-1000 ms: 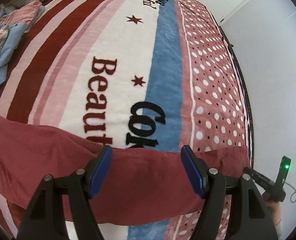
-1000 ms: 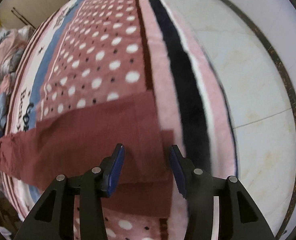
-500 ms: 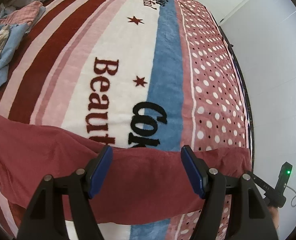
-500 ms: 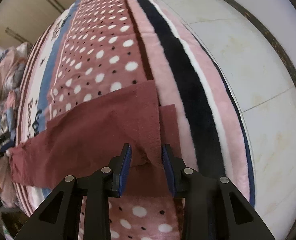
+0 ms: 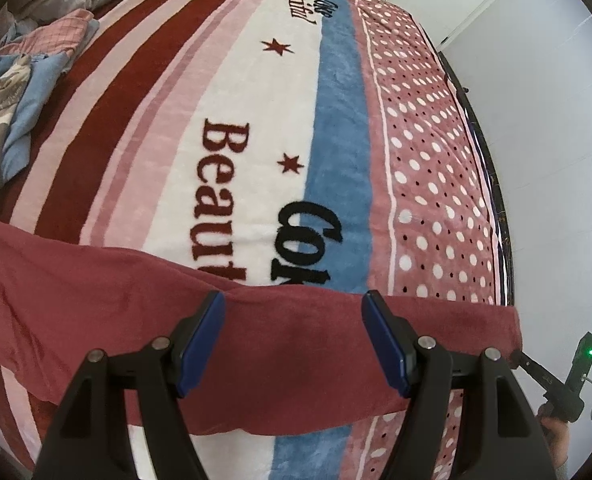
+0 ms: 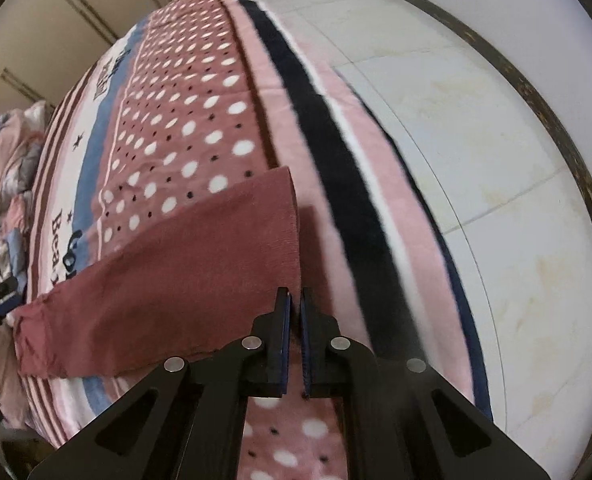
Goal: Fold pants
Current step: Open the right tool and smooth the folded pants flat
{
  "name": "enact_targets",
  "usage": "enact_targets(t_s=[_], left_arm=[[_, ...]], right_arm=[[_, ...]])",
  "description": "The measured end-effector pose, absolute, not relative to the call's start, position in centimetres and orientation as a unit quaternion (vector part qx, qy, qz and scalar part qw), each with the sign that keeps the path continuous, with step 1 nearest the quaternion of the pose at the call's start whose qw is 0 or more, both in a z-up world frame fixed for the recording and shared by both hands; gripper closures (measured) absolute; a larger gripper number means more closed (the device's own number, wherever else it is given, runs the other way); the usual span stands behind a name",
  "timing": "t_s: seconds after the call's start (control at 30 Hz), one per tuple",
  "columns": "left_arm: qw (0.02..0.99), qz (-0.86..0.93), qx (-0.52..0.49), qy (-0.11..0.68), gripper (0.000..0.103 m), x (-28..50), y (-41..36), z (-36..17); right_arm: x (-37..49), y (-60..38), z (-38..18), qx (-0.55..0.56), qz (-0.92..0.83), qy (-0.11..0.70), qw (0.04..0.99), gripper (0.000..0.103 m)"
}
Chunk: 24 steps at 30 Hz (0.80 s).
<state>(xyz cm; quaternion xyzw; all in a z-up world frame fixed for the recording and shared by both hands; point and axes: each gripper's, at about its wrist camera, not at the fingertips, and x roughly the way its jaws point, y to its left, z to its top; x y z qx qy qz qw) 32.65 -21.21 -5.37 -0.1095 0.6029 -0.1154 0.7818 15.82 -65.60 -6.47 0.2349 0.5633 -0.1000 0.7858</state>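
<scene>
The dark red pants [image 5: 143, 320] lie spread across the near part of the bed, also in the right wrist view [image 6: 175, 280]. My left gripper [image 5: 293, 340] is open, hovering above the middle of the pants with nothing between its blue pads. My right gripper [image 6: 294, 336] is shut on the pants' end edge near the bed's right side, lifting that edge slightly. The right gripper shows in the left wrist view [image 5: 536, 372] at the pants' right end.
A striped and dotted blanket [image 5: 255, 120] covers the bed. Crumpled clothes and bedding [image 5: 23, 92] lie at the far left. White tiled floor [image 6: 476, 140] lies to the right of the bed, with a wall beyond.
My right gripper has closed on the pants' end edge; it was open a second ago. The left gripper stays open and has hardly moved.
</scene>
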Motion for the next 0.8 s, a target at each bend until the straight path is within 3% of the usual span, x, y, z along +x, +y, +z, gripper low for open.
enact_targets(t_s=[0.2, 0.3, 0.33, 0.37, 0.43, 0.8], left_arm=[[0.783, -0.105, -0.109, 0.603, 0.036, 31.8, -20.3, -5.3], [0.787, -0.09, -0.112, 0.599, 0.036, 31.2, -18.8, -5.3], [0.789, -0.082, -0.118, 0.598, 0.035, 31.0, -17.9, -5.2], [0.79, -0.077, -0.122, 0.596, 0.034, 30.8, -17.2, -5.2], [0.791, -0.064, -0.134, 0.593, 0.033, 30.3, -15.4, -5.1], [0.8, 0.024, -0.193, 0.568, 0.032, 26.4, -2.0, -3.6]], right_arm=[[14.8, -66.1, -7.3, 0.235, -0.112, 0.576, 0.775, 0.102], [14.9, -66.0, -7.8, 0.234, -0.135, 0.579, 0.769, 0.097], [14.9, -65.7, -7.6, 0.222, -0.148, 0.577, 0.772, 0.083], [14.9, -65.5, -7.3, 0.214, -0.158, 0.573, 0.775, 0.063], [14.7, -64.8, -6.2, 0.21, -0.165, 0.555, 0.788, 0.051], [18.6, -54.4, -3.4, 0.185, -0.071, 0.542, 0.817, 0.052]])
